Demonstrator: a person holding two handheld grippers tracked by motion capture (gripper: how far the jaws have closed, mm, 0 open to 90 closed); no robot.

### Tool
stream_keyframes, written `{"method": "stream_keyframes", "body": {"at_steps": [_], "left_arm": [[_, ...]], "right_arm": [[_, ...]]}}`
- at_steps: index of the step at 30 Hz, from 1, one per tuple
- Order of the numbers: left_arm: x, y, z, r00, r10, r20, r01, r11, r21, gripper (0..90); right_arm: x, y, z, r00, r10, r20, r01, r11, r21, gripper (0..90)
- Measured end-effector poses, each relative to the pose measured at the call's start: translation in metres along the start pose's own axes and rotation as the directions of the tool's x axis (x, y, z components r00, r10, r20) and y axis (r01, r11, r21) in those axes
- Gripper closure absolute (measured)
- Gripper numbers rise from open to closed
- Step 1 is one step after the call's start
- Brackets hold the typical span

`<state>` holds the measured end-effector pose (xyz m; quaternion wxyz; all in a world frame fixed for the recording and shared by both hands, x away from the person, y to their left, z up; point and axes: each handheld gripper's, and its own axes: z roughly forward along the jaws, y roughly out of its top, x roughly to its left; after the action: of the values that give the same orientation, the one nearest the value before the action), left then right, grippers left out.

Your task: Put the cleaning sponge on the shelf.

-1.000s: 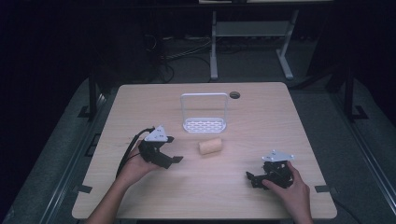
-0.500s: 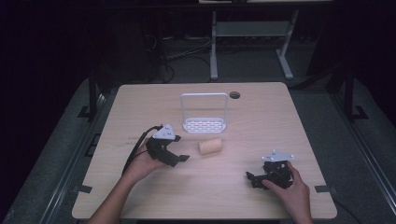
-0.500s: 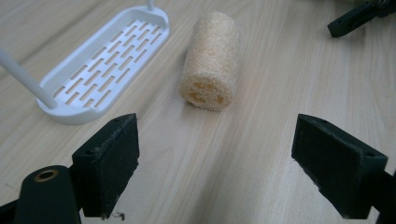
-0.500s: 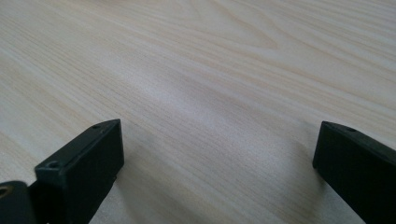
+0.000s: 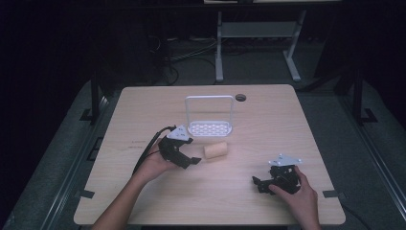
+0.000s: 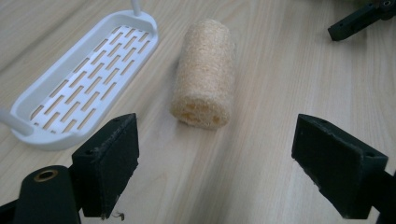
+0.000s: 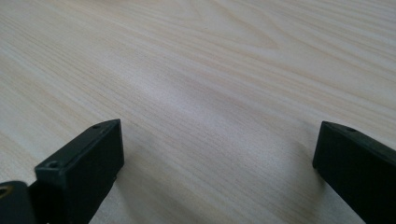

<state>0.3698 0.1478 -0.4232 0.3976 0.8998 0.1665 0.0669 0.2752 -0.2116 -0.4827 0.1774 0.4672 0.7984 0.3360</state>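
A tan loofah sponge roll lies on its side near the middle of the wooden table; up close it shows as a porous cylinder. My left gripper is open, just left of the roll, its jaws pointing at it with a short gap between. In the left gripper view my left gripper frames the roll's near end. A white slotted rack with a tall wire handle stands just behind the roll, and appears as a slotted tray. My right gripper rests open at the front right; between its jaws my right gripper has bare wood.
A small dark round hole sits near the table's far edge. A cable trails from the left gripper toward the front left. Beyond the table stand a white desk frame and dark floor.
My left gripper has moved right and slightly forward toward the sponge roll, staying open. The right gripper and hand have not moved.
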Motion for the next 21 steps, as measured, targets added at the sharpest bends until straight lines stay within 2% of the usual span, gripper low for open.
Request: {"method": "stream_keyframes", "body": {"at_steps": [6, 14, 21], "left_arm": [[0.002, 0.009, 0.01, 0.9998, 0.003, 0.021, -0.003, 1.0, -0.002, 14.6], [0.004, 0.02, 0.024, 0.9993, 0.018, 0.032, -0.019, 0.9998, 0.008, 14.6], [0.008, 0.029, 0.033, 0.999, 0.016, 0.042, -0.016, 0.9999, 0.005, 14.5]], "right_arm": [[0.0, 0.0, 0.0, 1.0, -0.001, 0.001, 0.001, 1.0, 0.0, 1.6], [0.0, 0.0, 0.0, 1.0, 0.0, 0.001, 0.0, 1.0, 0.001, 1.6], [0.0, 0.0, 0.0, 1.0, 0.0, 0.002, 0.0, 1.0, 0.0, 1.5]]}}
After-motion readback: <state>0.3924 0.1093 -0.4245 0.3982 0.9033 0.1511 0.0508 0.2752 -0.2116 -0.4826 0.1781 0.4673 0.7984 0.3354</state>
